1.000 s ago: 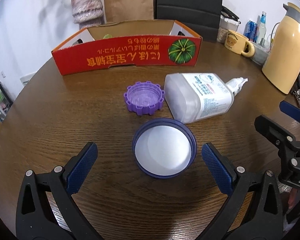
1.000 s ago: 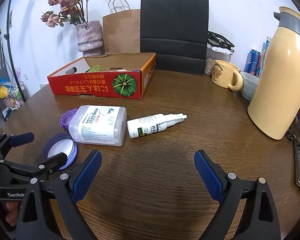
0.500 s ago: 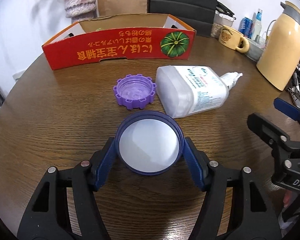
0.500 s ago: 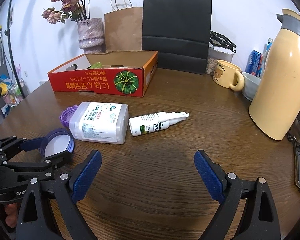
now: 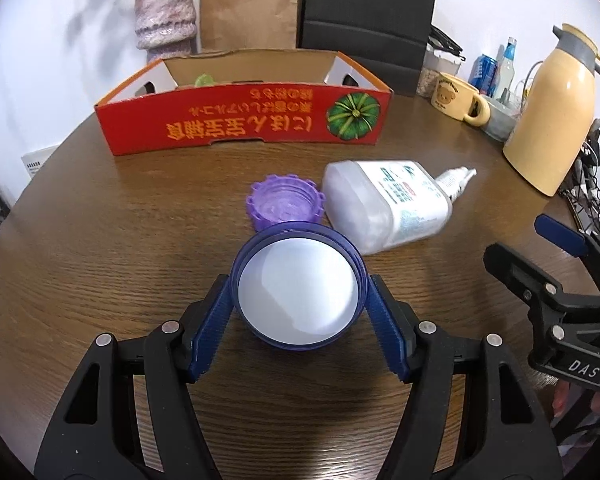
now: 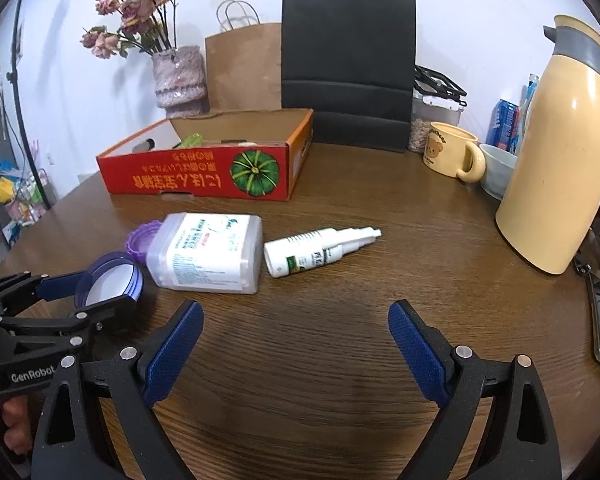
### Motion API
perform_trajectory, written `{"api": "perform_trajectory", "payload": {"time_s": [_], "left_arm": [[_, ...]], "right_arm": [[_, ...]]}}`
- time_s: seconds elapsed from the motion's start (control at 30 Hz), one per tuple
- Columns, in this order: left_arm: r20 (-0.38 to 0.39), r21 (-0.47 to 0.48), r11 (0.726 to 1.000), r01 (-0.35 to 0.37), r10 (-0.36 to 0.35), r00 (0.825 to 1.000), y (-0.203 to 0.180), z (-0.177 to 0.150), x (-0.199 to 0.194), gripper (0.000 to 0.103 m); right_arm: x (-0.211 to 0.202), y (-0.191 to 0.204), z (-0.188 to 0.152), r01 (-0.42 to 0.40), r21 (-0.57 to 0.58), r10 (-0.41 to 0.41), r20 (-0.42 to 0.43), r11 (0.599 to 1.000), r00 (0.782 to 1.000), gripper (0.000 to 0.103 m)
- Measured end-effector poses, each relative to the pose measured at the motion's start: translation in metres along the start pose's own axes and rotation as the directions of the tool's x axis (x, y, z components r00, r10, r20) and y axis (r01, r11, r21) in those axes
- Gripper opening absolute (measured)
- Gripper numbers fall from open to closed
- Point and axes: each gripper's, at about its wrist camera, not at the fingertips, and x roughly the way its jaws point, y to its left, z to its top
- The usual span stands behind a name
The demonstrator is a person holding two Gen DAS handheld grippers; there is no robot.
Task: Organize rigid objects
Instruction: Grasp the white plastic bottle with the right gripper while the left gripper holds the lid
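My left gripper (image 5: 298, 308) is shut on a round dark-purple lid with a white inside (image 5: 298, 290) and holds it lifted off the brown table (image 5: 100, 240); the lid also shows in the right wrist view (image 6: 110, 282). Beyond it lie a ribbed light-purple cap (image 5: 285, 206), a white square bottle on its side (image 5: 384, 204) and a small white spray bottle (image 6: 320, 252). A red cardboard box with a pumpkin picture (image 5: 244, 120) stands open at the back. My right gripper (image 6: 296, 348) is open and empty above bare table.
A cream thermos jug (image 6: 560, 168) stands at the right, with a bear mug (image 6: 452, 156) and a bowl beside it. A vase of dried flowers (image 6: 178, 80), a brown paper bag and a black bag stand behind the box. A phone lies at the right edge.
My left gripper moved forward around the dark-purple lid, closed on it, then lifted it off the table. The right gripper stayed nearly still.
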Motion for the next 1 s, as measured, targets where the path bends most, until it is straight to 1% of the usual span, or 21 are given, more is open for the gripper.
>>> {"api": "perform_trajectory", "payload": {"time_s": [0.13, 0.37, 0.47, 0.57, 1.0], "left_arm": [[0.013, -0.002, 1.000, -0.010, 0.010, 1.000, 0.011, 0.003, -0.001, 0.063], [0.042, 0.005, 0.999, -0.037, 0.037, 0.998, 0.031, 0.007, -0.005, 0.063], [0.045, 0.003, 0.998, -0.058, 0.058, 0.997, 0.040, 0.009, -0.004, 0.063], [0.048, 0.005, 0.998, -0.059, 0.059, 0.997, 0.047, 0.011, -0.004, 0.063], [0.056, 0.012, 0.998, -0.068, 0.067, 0.996, 0.068, 0.018, -0.002, 0.063]], "right_arm": [[0.001, 0.009, 0.002, -0.011, -0.004, 0.011, 0.011, 1.000, 1.000, 0.097], [0.011, 0.029, 0.008, -0.025, -0.011, 0.025, 0.003, 1.000, 1.000, 0.097], [0.018, 0.040, 0.011, -0.028, -0.030, 0.028, -0.017, 0.999, 0.999, 0.097], [0.025, 0.049, 0.014, -0.032, -0.042, 0.031, -0.026, 0.999, 0.999, 0.097], [0.058, 0.065, 0.028, -0.021, -0.013, 0.020, -0.090, 1.000, 0.996, 0.097]]}}
